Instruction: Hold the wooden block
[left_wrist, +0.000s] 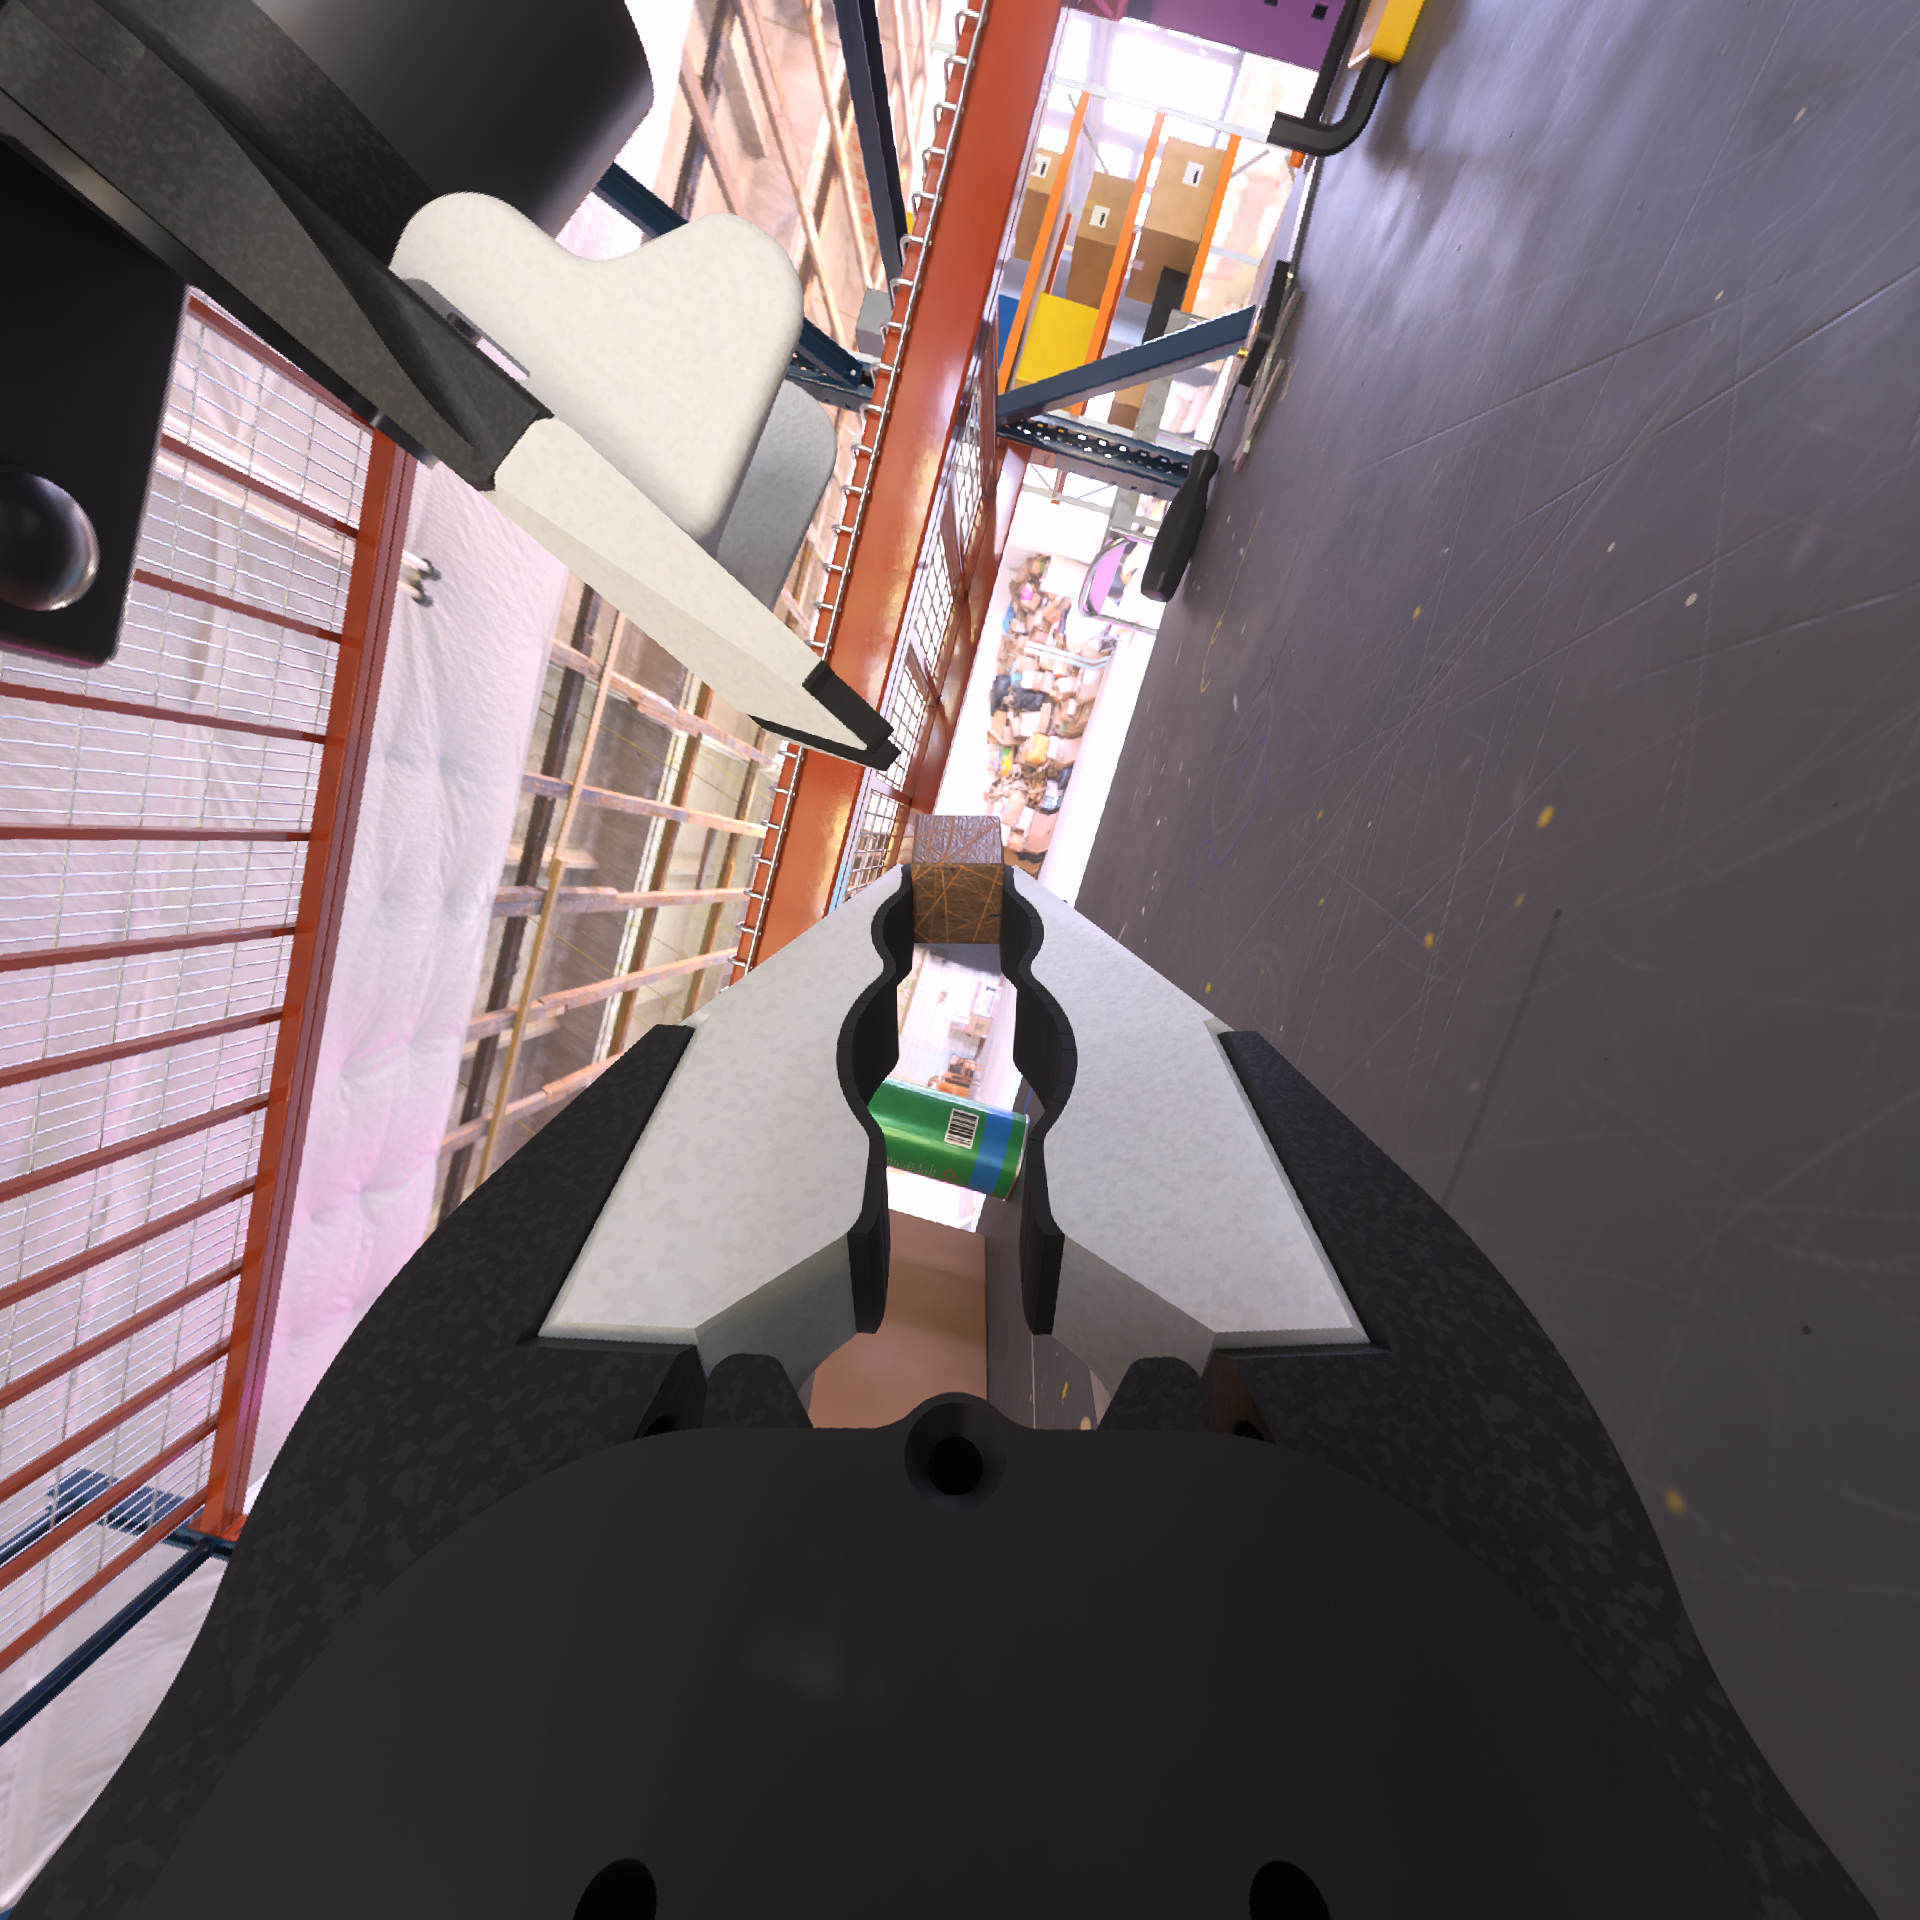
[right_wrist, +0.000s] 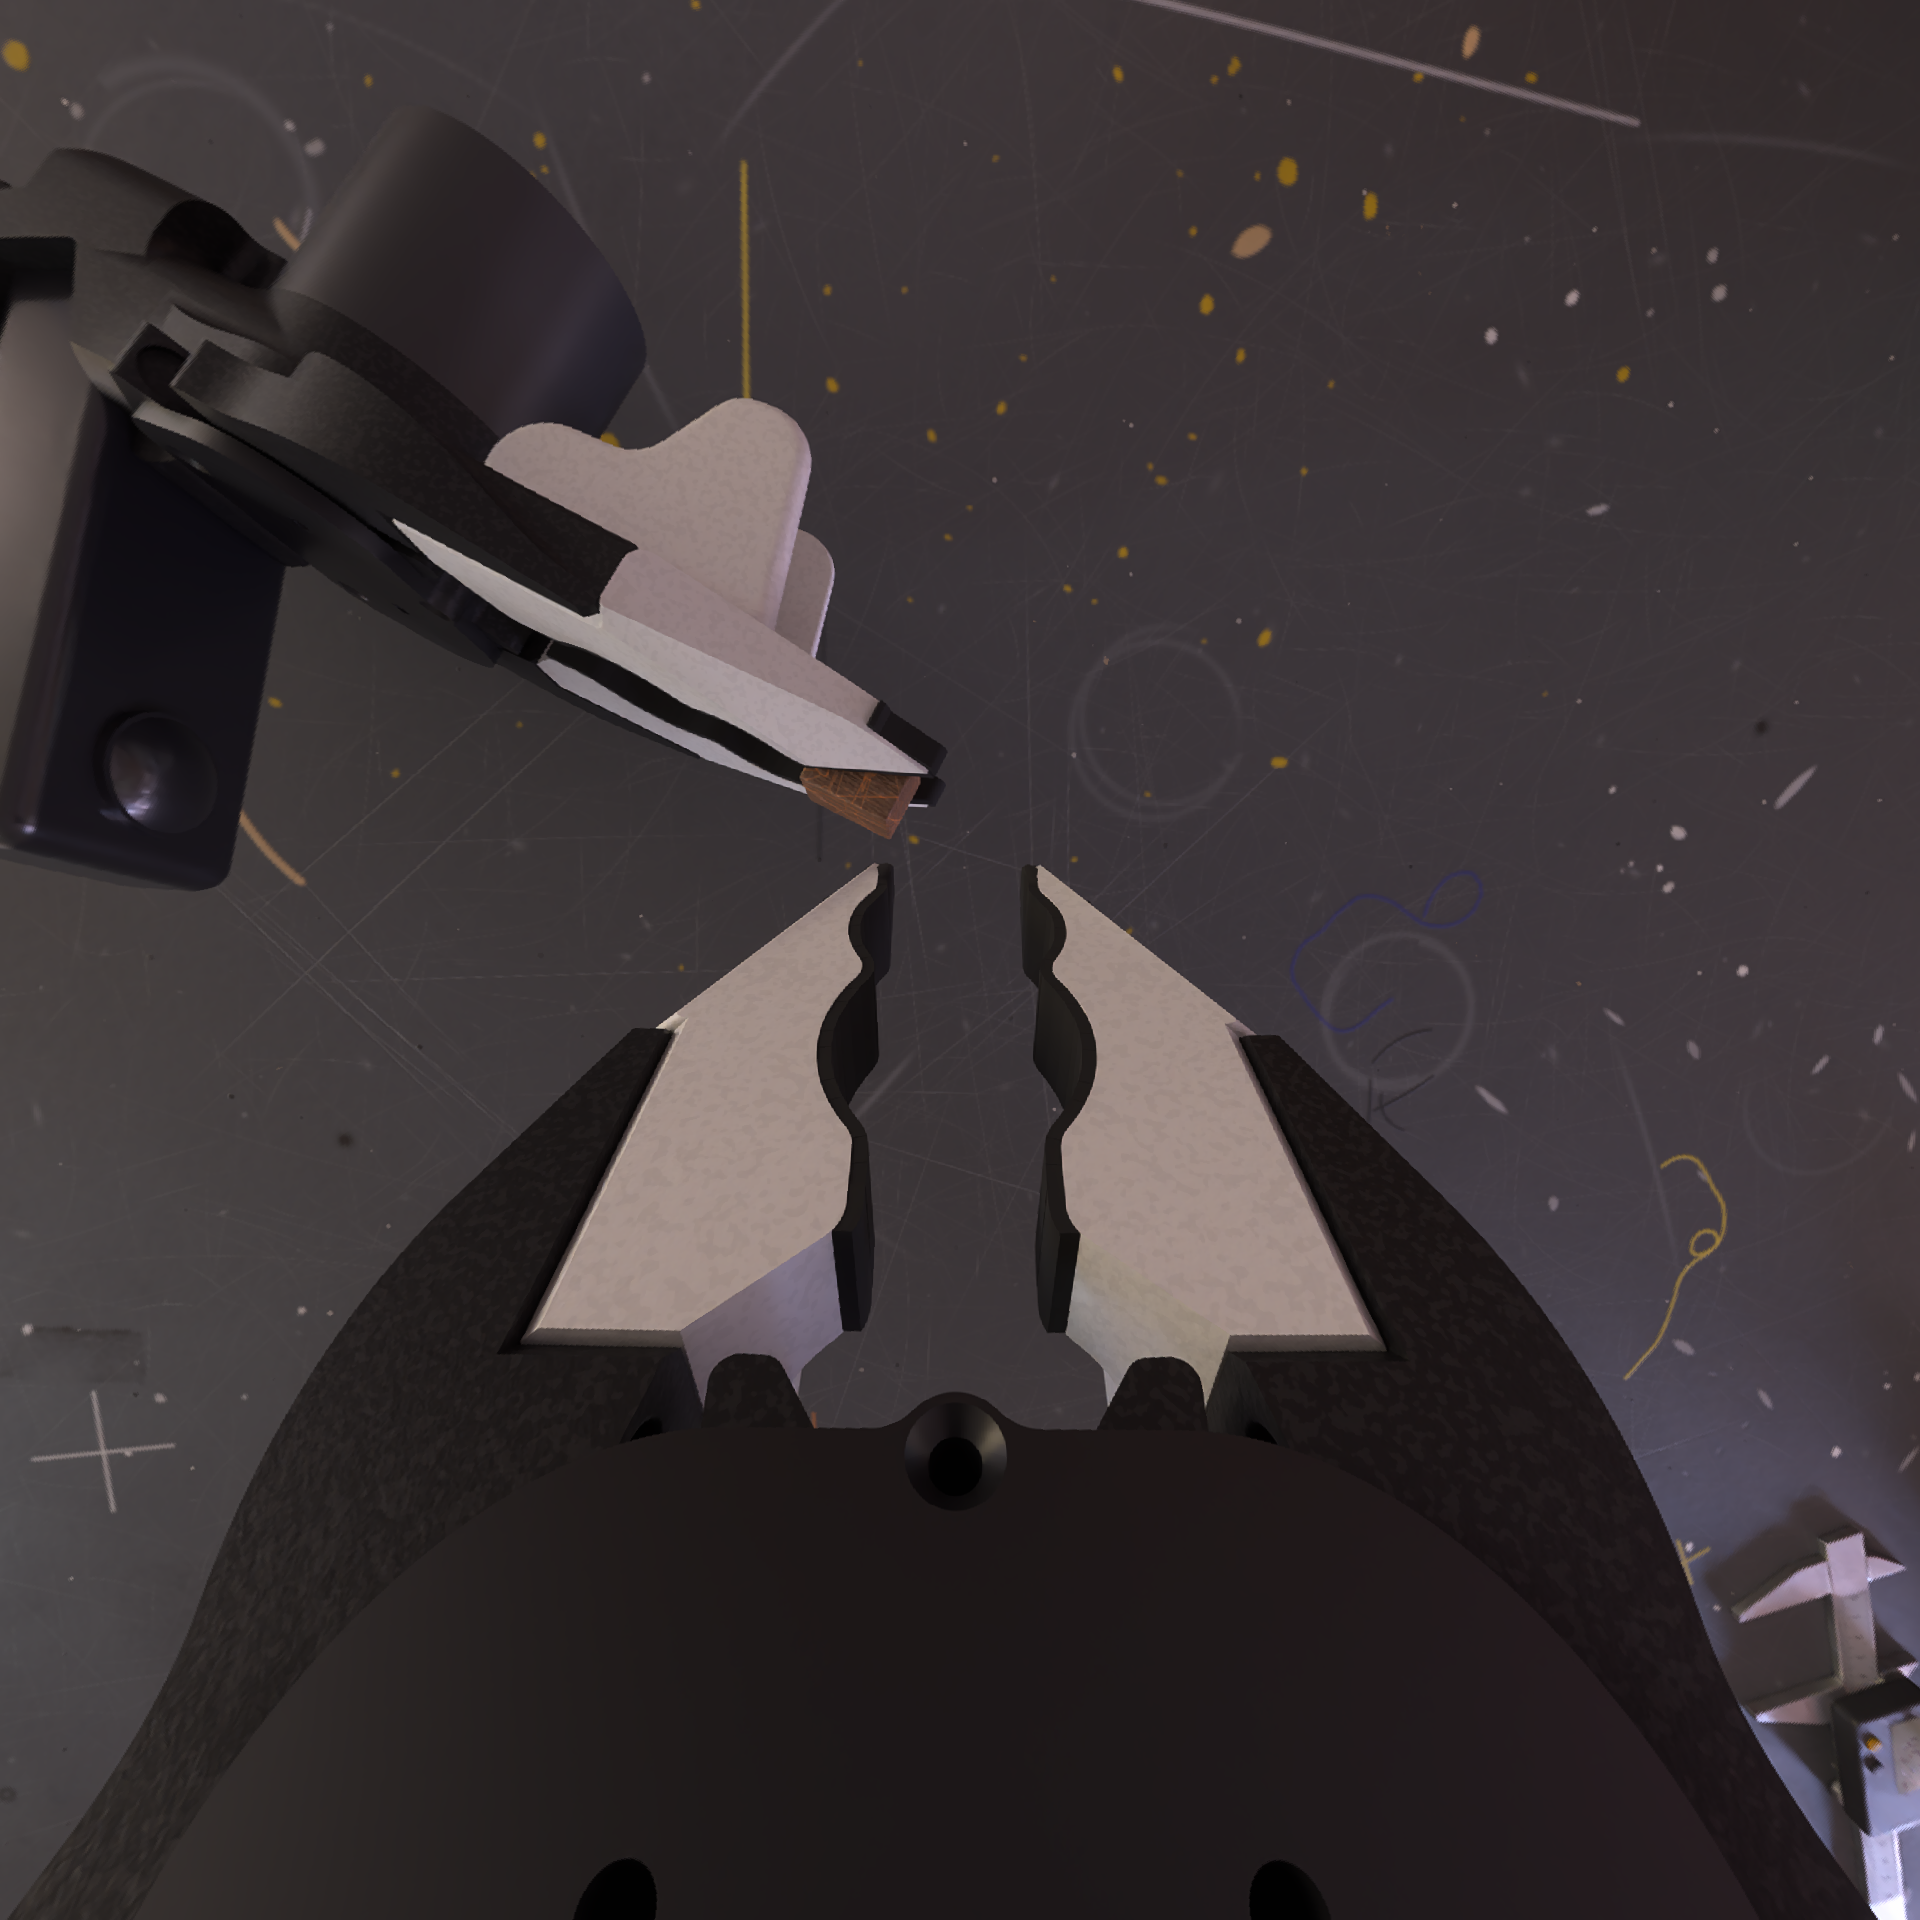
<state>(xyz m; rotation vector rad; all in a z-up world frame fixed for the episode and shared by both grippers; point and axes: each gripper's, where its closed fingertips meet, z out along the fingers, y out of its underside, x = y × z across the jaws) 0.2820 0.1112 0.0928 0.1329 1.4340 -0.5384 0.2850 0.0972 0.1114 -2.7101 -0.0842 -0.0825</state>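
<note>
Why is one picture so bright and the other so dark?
Left wrist view: white glare washes out the shelves behind the small brown wooden block pinched in the left gripper. Right wrist view: only a dim, speckled dark grey floor fills it.

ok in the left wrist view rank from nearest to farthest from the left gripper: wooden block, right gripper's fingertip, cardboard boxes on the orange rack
1. wooden block: pinched between the fingertips of the left gripper, so touching it.
2. right gripper fingertip: up and to the left, just beyond the block, not touching it.
3. cardboard boxes: far off at the top, on the orange rack.
</note>
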